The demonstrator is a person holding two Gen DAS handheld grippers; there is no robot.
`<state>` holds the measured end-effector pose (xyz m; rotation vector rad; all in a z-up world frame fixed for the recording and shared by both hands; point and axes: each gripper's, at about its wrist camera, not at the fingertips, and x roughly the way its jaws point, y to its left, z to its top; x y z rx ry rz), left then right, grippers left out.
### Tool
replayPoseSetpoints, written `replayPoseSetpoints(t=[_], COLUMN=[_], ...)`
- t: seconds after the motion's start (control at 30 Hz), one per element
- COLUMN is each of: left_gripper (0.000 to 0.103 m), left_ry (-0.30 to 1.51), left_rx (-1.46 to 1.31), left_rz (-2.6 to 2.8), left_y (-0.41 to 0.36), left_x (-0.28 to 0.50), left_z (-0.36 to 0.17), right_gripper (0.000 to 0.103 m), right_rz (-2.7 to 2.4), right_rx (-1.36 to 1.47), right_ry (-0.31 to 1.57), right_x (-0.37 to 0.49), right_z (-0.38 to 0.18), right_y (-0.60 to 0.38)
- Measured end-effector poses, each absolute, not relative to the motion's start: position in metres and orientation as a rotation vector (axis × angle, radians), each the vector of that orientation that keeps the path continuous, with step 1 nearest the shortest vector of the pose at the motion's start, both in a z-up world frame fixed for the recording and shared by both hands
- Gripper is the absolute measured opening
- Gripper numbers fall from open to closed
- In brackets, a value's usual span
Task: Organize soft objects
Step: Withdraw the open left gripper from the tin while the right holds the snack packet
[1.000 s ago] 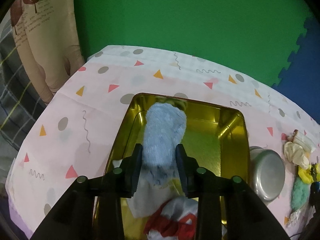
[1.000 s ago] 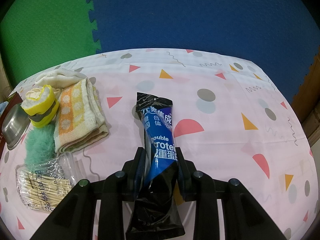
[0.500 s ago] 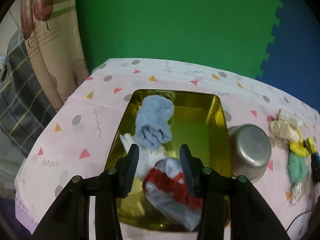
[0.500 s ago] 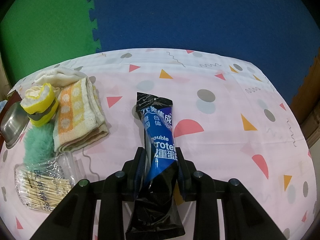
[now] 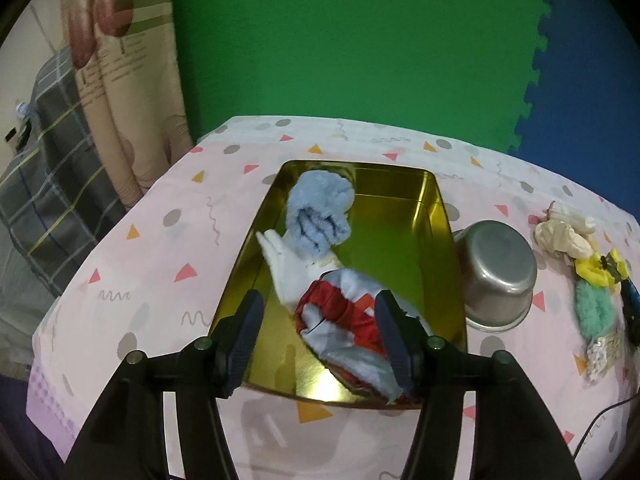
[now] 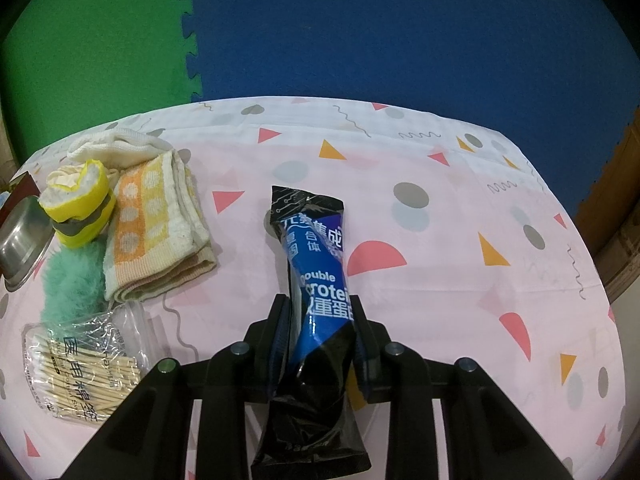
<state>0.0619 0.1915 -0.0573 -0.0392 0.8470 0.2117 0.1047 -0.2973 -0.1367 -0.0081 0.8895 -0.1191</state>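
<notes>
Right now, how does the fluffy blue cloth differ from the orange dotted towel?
The fluffy blue cloth lies bunched inside the gold tin; the orange dotted towel lies folded flat on the tablecloth. The cloth is plain blue and shaggy; the towel is orange and cream with pale dots and a flatter weave. The cloth rests against a white cloth; the towel sits beside a yellow roll. Both are soft fabric, and neither is gripped.

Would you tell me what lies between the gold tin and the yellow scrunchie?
In the left wrist view, an upturned steel bowl sits between gold tin and yellow scrunchie.

Blk tool (image 5: pixel 316 336) arms (blue pads, silver screws).
</notes>
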Motion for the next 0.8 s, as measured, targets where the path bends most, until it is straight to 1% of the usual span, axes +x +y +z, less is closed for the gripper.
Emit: replayPoseSetpoints(t=[0.13,0.17,0.23,0.4,0.53,0.63,0.8], left_gripper=[0.063,0.066,0.067,0.074,0.075,0.078,0.079], left_ry=[0.822,0.819,0.808,0.748,0.730,0.729,0.737], left_rx=[-0.038,-0.033,-0.024,-0.041,-0.026,-0.032,-0.040], left_rz=[0.242,0.244,0.257,0.271,0.274,0.264,0.272], left_y=[0.197,0.198,0.201,0.207,0.206,0.205,0.209], left_x=[0.053,0.052,0.050,0.043,0.041,0.041,0.043], left_z=[-0.061,-0.062,-0.062,-0.060,-0.058,-0.058,-0.059], right_gripper=[0.028,0.028,0.028,0.026,0.025,0.023,0.022], right_rz=[-0.136,-0.142,-0.156,-0.187,-0.202,-0.214,-0.215], right_rx=[-0.001,0.000,0.002,0.014,0.015,0.018,0.020], right_ry=[0.893,0.895,0.898,0.904,0.907,0.901,0.894], right_x=[0.106,0.106,0.106,0.105,0.102,0.100,0.098], right_z=[-0.136,-0.136,-0.135,-0.132,-0.129,-0.124,-0.114], right_y=[-0.298,-0.297,-0.297,-0.295,-0.293,-0.293,-0.291])
